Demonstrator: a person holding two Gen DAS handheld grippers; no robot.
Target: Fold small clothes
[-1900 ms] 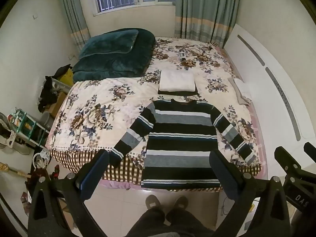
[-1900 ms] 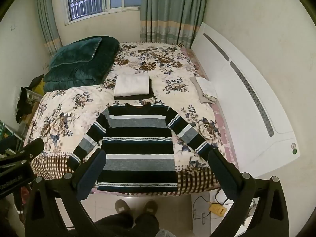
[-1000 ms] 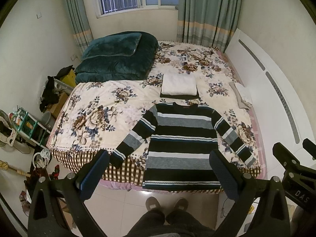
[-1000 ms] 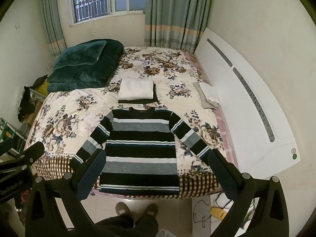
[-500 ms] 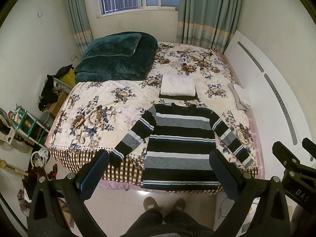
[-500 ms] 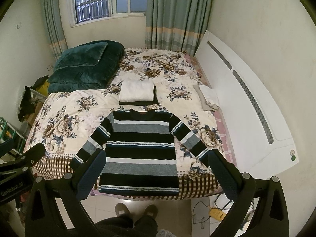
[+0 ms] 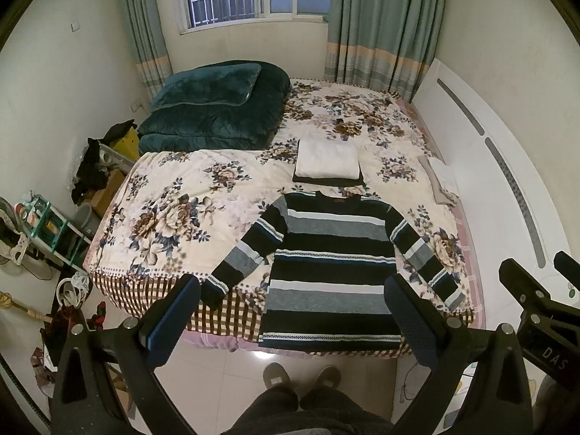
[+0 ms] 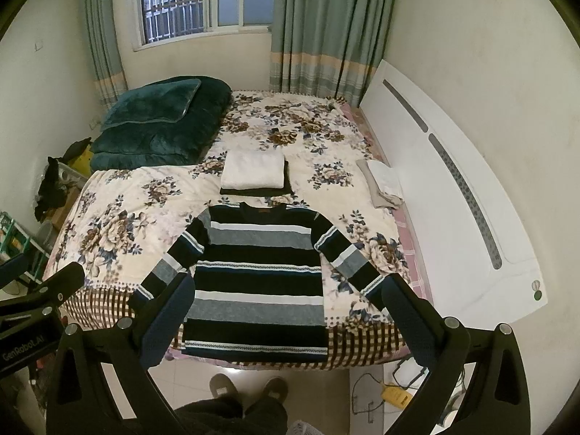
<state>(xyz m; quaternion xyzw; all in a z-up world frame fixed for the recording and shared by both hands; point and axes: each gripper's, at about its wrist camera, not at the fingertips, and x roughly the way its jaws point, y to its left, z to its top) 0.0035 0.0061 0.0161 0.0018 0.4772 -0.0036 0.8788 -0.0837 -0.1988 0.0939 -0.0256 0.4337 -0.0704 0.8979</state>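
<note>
We see the striped sweater (image 7: 331, 264) lying flat at centre frame on the flowered bed (image 7: 174, 195), sleeves spread out to either side, hem hanging over the near edge. In the left wrist view the left gripper (image 7: 293, 311) sits low in the frame, jaws wide open, nothing between them, well above the sweater and not touching it. In the right wrist view the right gripper (image 8: 288, 310) is in the same pose: jaws spread wide, empty, clear of the cloth.

What we can't see well:
- Left sleeve cuff is partly hidden behind a gripper finger (image 8: 168, 313) at lower left of the right wrist view; the right cuff runs under the other finger at lower right.
- Sweater's hem corners are close to the finger pads in both views; we cannot tell any contact, they look apart.
- Folded white cloth (image 7: 326, 159) sits just beyond the collar, on top of a dark item (image 7: 328, 180) of which only a thin edge shows; we can't tell what it is.
- Pale folded cloth (image 8: 384, 181) at the right bed edge, by the white headboard (image 8: 453, 188); layers unclear.
- Green quilt (image 7: 214, 108) fills upper left of the bed.
- Person's slippers (image 7: 302, 375) and dark trouser legs show at bottom centre, cut off by the frame.
- Floor clutter at far left is too distorted to identify.
</note>
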